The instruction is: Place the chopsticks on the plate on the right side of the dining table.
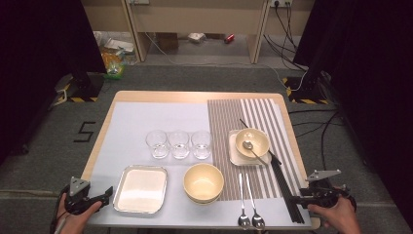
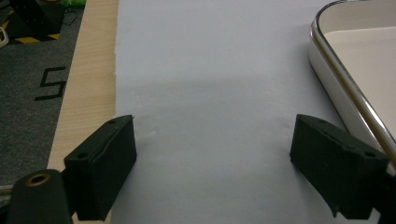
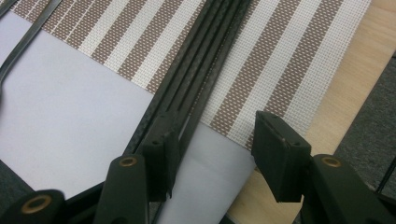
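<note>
My right gripper (image 1: 295, 197) is at the table's front right corner, held in a hand and pointing left. In the right gripper view its jaws (image 3: 210, 140) stand open. The left jaw rests against the near end of a bundle of black chopsticks (image 3: 201, 60), and the right jaw is apart over the striped mat (image 3: 280, 56). The chopsticks (image 1: 283, 181) lie along the mat's right edge. My left gripper (image 1: 104, 195) is at the front left, open over the pale blue sheet (image 2: 210, 70) with nothing between its jaws (image 2: 215, 158). It is just left of a metal-rimmed tray (image 2: 336, 79).
The tray (image 1: 117, 191), a cream bowl (image 1: 203, 182) and two spoons (image 1: 247, 200) line the front. Three glasses (image 1: 178, 144) stand mid-table. A smaller bowl (image 1: 258, 139) with a spoon sits on a white plate (image 1: 234, 155). The wooden table edge (image 3: 345, 93) is close on the right.
</note>
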A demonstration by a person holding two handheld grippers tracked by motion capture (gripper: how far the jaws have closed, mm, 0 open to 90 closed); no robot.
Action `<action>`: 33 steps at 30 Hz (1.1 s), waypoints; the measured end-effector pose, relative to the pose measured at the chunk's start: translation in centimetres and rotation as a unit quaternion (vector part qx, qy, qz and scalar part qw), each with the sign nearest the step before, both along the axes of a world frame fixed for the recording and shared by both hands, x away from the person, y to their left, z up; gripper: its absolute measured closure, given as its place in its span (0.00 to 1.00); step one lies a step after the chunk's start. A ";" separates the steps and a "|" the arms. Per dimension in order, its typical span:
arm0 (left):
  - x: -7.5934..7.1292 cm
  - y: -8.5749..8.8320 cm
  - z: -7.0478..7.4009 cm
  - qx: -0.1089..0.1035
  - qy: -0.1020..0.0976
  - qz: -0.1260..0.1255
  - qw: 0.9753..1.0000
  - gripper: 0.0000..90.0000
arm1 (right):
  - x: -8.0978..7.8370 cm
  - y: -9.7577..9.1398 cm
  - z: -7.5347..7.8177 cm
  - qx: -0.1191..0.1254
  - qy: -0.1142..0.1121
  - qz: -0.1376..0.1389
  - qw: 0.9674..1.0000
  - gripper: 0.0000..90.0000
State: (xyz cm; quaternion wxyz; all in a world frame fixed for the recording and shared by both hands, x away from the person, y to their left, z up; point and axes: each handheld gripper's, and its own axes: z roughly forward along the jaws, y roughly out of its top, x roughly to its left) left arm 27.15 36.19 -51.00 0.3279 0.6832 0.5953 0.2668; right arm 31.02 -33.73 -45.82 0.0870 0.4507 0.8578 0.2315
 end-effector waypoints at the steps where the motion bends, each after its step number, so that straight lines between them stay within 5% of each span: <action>1: 0.0 0.0 0.0 0.001 0.001 -0.001 1.000 0.15 | 0.0 0.1 0.0 0.002 0.001 0.001 1.000 0.57; 20: 0.0 0.0 0.0 0.001 0.000 0.000 1.000 0.15 | 0.0 0.1 0.0 -0.012 0.023 0.012 1.000 0.72; 27: 0.0 0.0 0.0 0.001 0.002 0.000 1.000 0.15 | 0.7 -0.5 0.2 -0.007 0.051 0.000 0.999 0.80; 33: 0.0 0.0 0.0 0.001 0.001 0.000 1.000 0.15 | 2.2 -0.8 0.3 -0.003 0.100 -0.013 0.995 0.88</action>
